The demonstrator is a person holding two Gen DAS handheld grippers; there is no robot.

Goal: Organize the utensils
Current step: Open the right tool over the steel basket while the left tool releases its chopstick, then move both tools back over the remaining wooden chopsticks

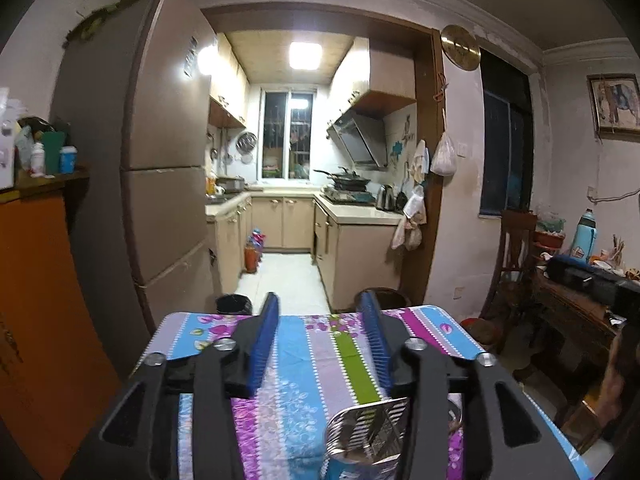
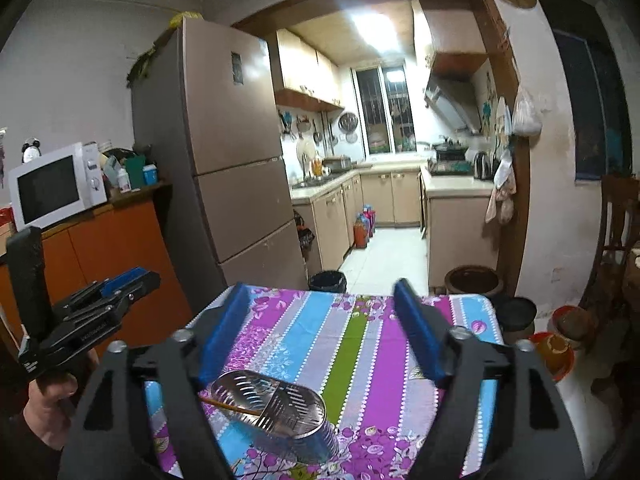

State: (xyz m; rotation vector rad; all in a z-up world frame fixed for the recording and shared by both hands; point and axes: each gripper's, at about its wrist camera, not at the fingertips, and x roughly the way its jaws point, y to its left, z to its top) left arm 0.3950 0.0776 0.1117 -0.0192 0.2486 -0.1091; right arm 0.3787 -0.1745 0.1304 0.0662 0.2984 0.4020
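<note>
A metal utensil holder, perforated and divided inside, stands near the front of the worktop on its striped floral cloth, a thin brown stick lying in it. The right gripper hovers above and behind it, tilted slightly downward, jaws spread wide and empty. The left gripper, gripped in a hand to the left, points the same way, jaws parted, holding nothing.

utensil holder partly hidden behind left claw.
</note>
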